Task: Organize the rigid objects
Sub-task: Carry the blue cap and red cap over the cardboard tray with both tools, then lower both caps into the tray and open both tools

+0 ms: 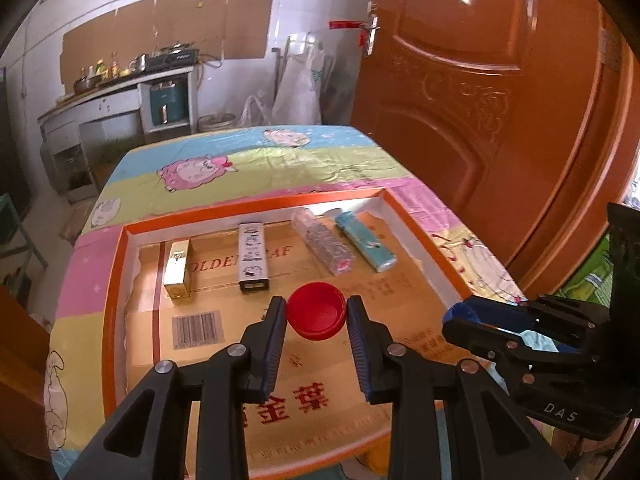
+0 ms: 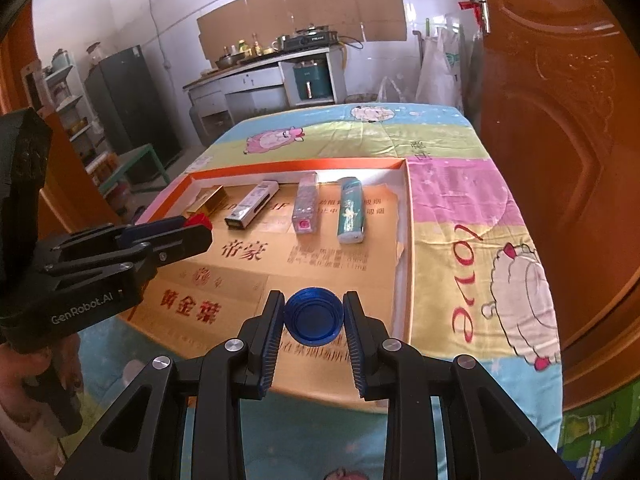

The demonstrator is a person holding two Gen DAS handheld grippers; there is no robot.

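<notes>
Presently we find four lighters (image 1: pixel 256 258) ranked along the tray's (image 1: pixel 116 288) far side, while the left gripper (image 1: pixel 316 312) clamps a red cap (image 1: pixel 316 311) and the right gripper (image 2: pixel 314 314) a blue cap (image 2: pixel 314 315), both unplaced above its near half.

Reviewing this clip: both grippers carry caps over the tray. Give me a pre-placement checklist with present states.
1. Left gripper clamps the round red plastic cap: ok.
2. Right gripper clamps the round blue plastic cap: ok.
3. Both caps are over the orange-rimmed cardboard tray: ok.
4. Bare tray floor lies in front of the four-item row, from the gold box to the teal lighter: ok.
5. Grippers apart from each other: ok.
6. Caps' height above the floor: cannot tell.
</notes>
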